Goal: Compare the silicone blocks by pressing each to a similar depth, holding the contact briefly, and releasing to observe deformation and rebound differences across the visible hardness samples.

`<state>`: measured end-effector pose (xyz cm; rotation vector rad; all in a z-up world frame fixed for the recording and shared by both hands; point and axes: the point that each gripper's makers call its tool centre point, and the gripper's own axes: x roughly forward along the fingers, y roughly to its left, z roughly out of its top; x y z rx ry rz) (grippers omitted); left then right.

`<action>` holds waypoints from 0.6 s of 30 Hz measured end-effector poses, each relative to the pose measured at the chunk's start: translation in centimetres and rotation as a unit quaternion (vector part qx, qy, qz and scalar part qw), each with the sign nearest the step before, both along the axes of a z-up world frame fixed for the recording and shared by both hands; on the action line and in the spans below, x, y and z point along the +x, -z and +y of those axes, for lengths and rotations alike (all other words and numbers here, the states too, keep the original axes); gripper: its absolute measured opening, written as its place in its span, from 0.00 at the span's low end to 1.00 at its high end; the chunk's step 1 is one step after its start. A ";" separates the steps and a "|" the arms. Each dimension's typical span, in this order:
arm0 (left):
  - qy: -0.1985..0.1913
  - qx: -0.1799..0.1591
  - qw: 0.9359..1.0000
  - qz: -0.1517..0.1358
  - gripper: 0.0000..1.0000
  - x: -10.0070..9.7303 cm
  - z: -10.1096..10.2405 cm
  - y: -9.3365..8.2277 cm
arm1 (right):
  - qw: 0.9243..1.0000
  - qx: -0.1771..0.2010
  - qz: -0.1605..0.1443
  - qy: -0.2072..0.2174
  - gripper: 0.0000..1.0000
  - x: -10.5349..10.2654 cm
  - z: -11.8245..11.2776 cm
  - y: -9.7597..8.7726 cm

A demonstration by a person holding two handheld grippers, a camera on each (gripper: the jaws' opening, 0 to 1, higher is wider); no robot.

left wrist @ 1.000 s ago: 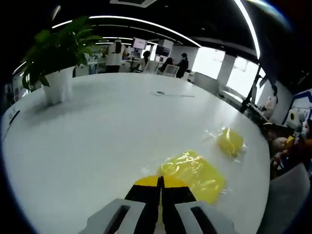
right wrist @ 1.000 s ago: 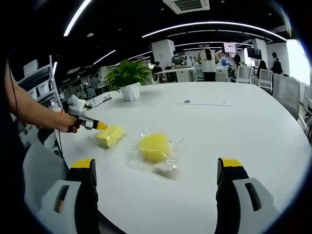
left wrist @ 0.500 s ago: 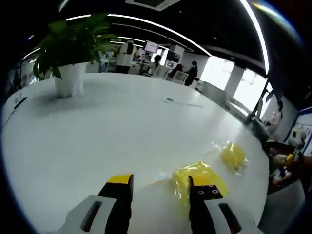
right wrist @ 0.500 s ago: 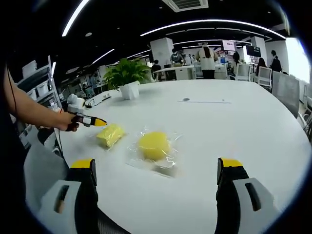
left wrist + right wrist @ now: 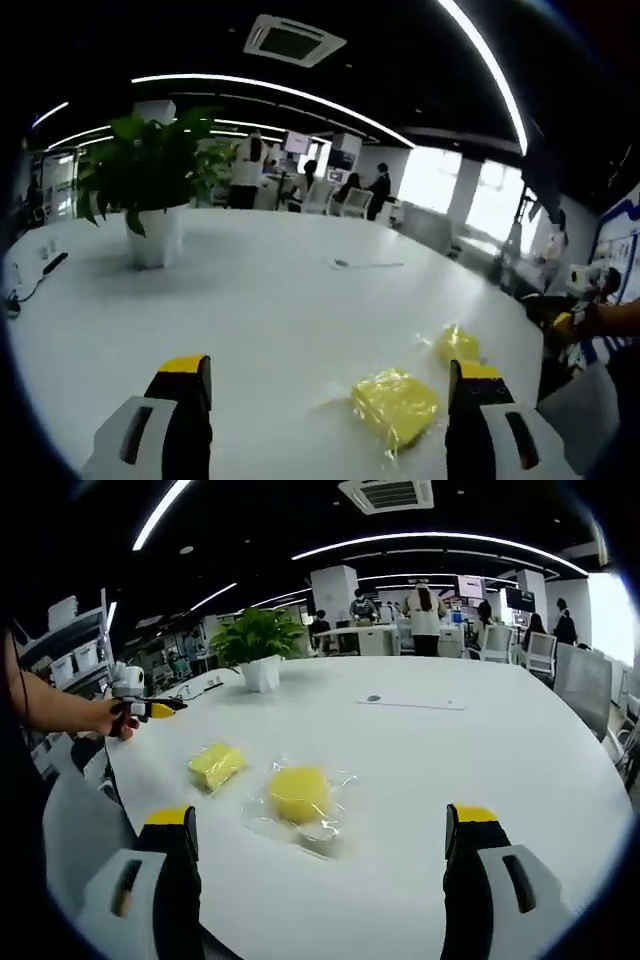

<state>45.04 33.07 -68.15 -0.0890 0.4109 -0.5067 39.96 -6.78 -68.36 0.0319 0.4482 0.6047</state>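
A rectangular yellow silicone block [image 5: 395, 405] in clear wrap lies on the white table [image 5: 250, 300], between and just ahead of my left gripper [image 5: 330, 368], whose jaws stand wide open and apart from it. A round yellow block [image 5: 457, 345] in clear wrap lies beyond it to the right. In the right gripper view the rectangular block [image 5: 216, 763] and the round block [image 5: 298, 792] lie side by side ahead of my open right gripper [image 5: 320, 815], which holds nothing. At the left, a hand holds the left gripper [image 5: 165, 709] above the table edge, well back from the blocks.
A potted plant [image 5: 150, 190] in a white pot stands at the far left of the table; the same plant [image 5: 258, 645] shows in the right gripper view. A flat sheet [image 5: 410, 701] lies further back. People and desks fill the room behind. A grey chair back [image 5: 590, 675] stands at the right.
My left gripper has gone from shut, tips at the rectangular block, to wide open, and has drawn back and up from it. The right gripper stays open, its view slightly shifted.
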 end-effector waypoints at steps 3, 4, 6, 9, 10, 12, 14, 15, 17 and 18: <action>-0.002 -0.002 1.000 0.001 1.00 -1.5 0.8 -0.3 | 1.000 -0.002 -0.005 -0.003 0.96 0.1 0.0 -0.1; -0.005 0.000 1.000 -0.003 1.00 -2.1 1.2 -0.5 | 1.000 -0.003 -0.003 -0.004 0.96 0.0 0.0 0.0; -0.015 -0.002 1.000 -0.011 1.00 -3.0 1.9 -1.1 | 1.000 -0.004 0.000 -0.007 0.96 -0.2 0.0 0.1; -0.026 -0.009 0.999 -0.017 1.00 -4.3 3.0 -1.3 | 1.000 -0.005 0.002 -0.009 0.96 -0.5 0.1 0.2; -0.027 -0.008 0.999 -0.018 1.00 -4.5 3.2 -1.3 | 1.000 -0.005 0.006 -0.010 0.96 -0.6 0.1 0.3; -0.028 -0.008 0.999 -0.019 1.00 -5.7 3.7 -1.1 | 1.000 -0.004 0.015 -0.010 0.96 -1.0 0.2 0.7; -0.034 -0.007 0.999 -0.016 1.00 -6.6 4.3 -1.1 | 1.000 -0.006 0.016 -0.013 0.96 -1.4 0.3 0.9; -0.036 -0.008 0.999 -0.020 1.00 -7.0 4.5 -1.3 | 1.000 -0.007 0.013 -0.015 0.96 -1.6 0.3 0.9; -0.038 -0.010 0.999 -0.027 1.00 -7.6 4.8 -1.7 | 1.000 -0.015 0.012 -0.017 0.96 -1.8 0.2 1.2; -0.038 -0.005 0.999 -0.028 1.00 -8.0 4.9 -1.8 | 1.000 -0.016 0.011 -0.018 0.96 -1.9 0.2 1.2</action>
